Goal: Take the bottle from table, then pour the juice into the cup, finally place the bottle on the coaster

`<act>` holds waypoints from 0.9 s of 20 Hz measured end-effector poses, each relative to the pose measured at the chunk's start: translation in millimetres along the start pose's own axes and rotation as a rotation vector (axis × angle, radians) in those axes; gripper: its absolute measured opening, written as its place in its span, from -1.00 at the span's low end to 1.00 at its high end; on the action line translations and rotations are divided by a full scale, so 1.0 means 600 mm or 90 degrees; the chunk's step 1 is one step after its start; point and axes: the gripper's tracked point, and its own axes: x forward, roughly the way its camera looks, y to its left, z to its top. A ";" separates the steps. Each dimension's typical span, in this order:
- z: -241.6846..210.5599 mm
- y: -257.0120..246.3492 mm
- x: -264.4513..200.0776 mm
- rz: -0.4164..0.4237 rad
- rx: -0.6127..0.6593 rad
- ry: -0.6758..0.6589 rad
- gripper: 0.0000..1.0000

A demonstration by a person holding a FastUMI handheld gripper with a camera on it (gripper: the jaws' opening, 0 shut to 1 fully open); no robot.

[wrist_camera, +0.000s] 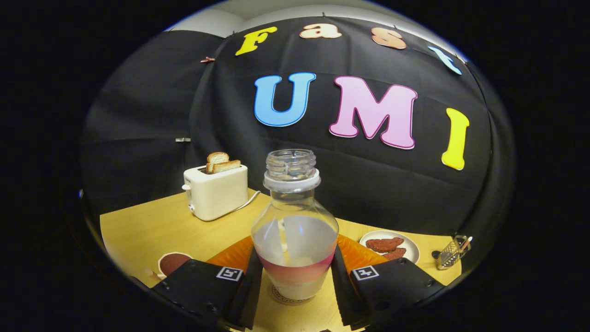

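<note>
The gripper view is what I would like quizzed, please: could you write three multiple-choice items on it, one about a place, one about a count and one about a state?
1. Where does the bottle stand?
A. on the plate
B. between the gripper fingers, on a round coaster
C. behind the toaster

2. How many toast slices stick out of the toaster?
A. none
B. two
C. four

3. What is the state of the bottle's top?
A. cap off, neck open
B. closed with a red cap
C. plugged with a cork

Answers: 1 B, both black fingers flank the bottle's lower body and a round printed disc shows under its base. 2 B, two browned slices rise from the white toaster's slots. 3 A, the bare threads of the clear neck show with nothing over them.
</note>
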 end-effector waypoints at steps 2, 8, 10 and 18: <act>-0.016 -0.009 0.013 -0.009 0.023 -0.003 0.42; -0.093 -0.020 0.050 -0.019 0.084 0.027 0.43; -0.109 -0.023 0.056 -0.025 0.109 0.037 0.44; -0.138 -0.019 0.068 -0.009 0.130 0.049 0.49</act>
